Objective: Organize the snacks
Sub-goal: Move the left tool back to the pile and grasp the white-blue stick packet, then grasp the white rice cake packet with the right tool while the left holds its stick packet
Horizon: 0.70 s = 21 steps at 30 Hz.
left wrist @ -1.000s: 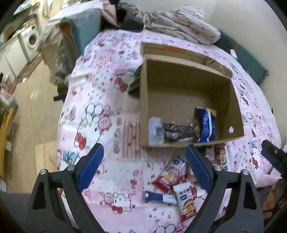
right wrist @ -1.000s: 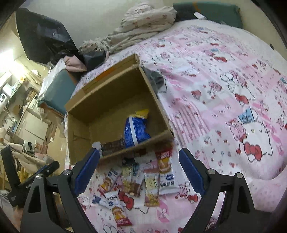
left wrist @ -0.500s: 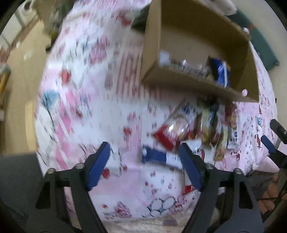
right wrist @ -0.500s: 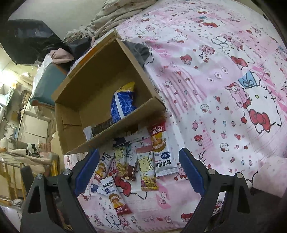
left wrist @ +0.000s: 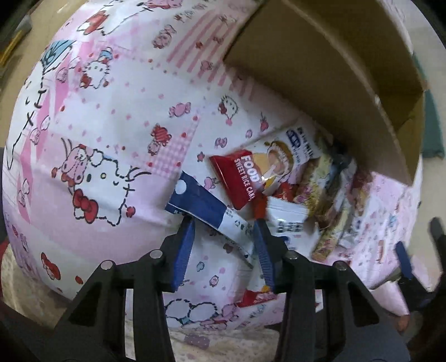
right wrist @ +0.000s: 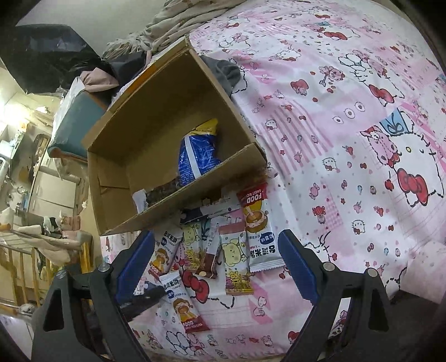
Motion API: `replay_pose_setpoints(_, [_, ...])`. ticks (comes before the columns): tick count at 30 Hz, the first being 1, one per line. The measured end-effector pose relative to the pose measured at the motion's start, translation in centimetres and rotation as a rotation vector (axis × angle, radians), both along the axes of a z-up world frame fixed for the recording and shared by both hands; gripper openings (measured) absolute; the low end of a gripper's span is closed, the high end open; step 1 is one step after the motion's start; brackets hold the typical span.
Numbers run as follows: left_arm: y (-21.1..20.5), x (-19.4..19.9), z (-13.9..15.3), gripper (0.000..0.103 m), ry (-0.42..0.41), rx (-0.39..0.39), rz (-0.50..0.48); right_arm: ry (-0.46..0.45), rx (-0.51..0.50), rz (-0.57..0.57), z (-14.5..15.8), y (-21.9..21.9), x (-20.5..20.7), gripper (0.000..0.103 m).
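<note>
A blue and white snack packet (left wrist: 203, 206) lies on the pink cartoon bedsheet between the fingers of my left gripper (left wrist: 223, 222), which points steeply down. Its jaws are closing around the packet; I see no firm pinch by the pads. A red rice-cake packet (left wrist: 242, 175) overlaps it, with several more packets behind. The cardboard box (right wrist: 156, 117) stands open on the bed with a blue bag (right wrist: 198, 153) and a dark bar inside. My right gripper (right wrist: 216, 245) hovers open over the row of snack packets (right wrist: 234, 256) in front of the box, holding nothing.
A grey cloth (right wrist: 225, 72) lies against the box's far side. Crumpled bedding (right wrist: 178, 22) and a teal cushion (right wrist: 75, 122) sit beyond it. The bed's edge drops to the floor (left wrist: 25, 55) on the left. Broad open sheet (right wrist: 348, 125) spreads right of the box.
My left gripper dropped from high above the box down to the sheet and narrowed its jaws around the blue and white packet. The right gripper sank slightly, jaws still wide.
</note>
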<state>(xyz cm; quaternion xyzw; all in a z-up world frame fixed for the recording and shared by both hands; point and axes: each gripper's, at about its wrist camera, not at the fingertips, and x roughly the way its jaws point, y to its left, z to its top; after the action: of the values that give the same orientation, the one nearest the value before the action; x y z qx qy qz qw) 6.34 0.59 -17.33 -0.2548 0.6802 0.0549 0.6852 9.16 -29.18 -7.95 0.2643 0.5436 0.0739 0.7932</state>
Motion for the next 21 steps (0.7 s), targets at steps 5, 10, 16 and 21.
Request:
replay_pose_setpoints(5, [-0.1,0.1,0.1,0.014,0.01,-0.006,-0.055,-0.003,0.01,0.011,0.1,0.2,0.1,0.092])
replay_pose_setpoints(10, [0.7,0.3,2.7,0.013,-0.012,0.06,-0.198,0.024,0.029,0.069,-0.3,1.3,0.1,0.092])
replay_pose_setpoints(16, [1.8,1.9,5.7,0.013,-0.071,0.129,-0.355,0.091,0.019,0.227,-1.9,4.9,-0.1,0.071])
replay_pose_setpoints(21, [1.3,1.9,5.9,0.013,-0.103,0.139,-0.394,0.181,-0.009,0.379,-4.3,9.2,-1.1,0.062])
